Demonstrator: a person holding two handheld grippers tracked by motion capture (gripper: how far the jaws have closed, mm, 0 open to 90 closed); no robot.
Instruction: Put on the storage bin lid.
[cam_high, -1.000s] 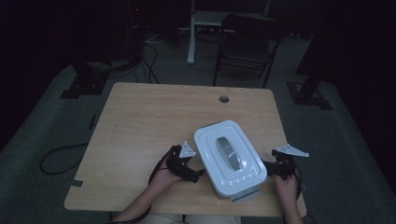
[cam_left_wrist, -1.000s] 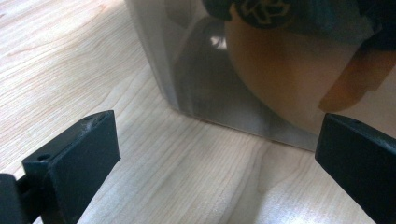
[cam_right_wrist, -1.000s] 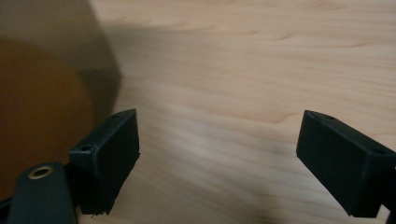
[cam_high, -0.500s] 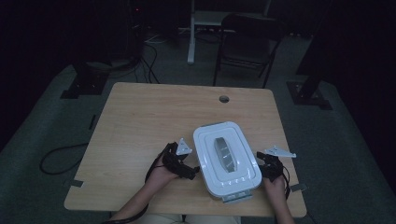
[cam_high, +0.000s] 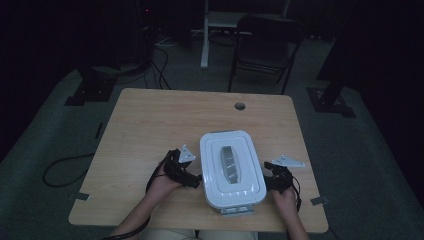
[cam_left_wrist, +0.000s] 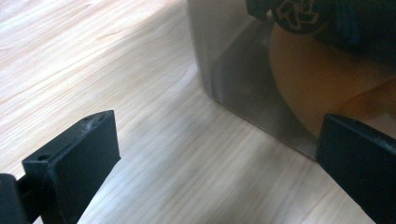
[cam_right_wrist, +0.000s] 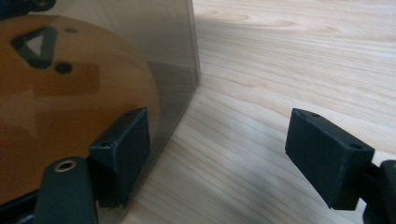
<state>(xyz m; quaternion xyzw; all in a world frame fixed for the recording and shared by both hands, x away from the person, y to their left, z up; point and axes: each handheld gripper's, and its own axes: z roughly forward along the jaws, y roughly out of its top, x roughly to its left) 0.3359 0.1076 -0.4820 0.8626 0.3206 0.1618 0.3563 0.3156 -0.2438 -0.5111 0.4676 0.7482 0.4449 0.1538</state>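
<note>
**Hand-held grippers flank lidded box on wooden table**

A white, round-cornered plastic box with a translucent wall sits near the front edge of the pale wood-grain table. The left hand-held gripper and right hand-held gripper bracket its sides, black block jaws apart; the right's have just been closing, one jaw beside the wall.

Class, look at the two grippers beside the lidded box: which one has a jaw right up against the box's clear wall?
The right gripper: its left jaw lies against the container's clear wall. The left gripper stands just off the box, bare tabletop between its open jaws.
</note>
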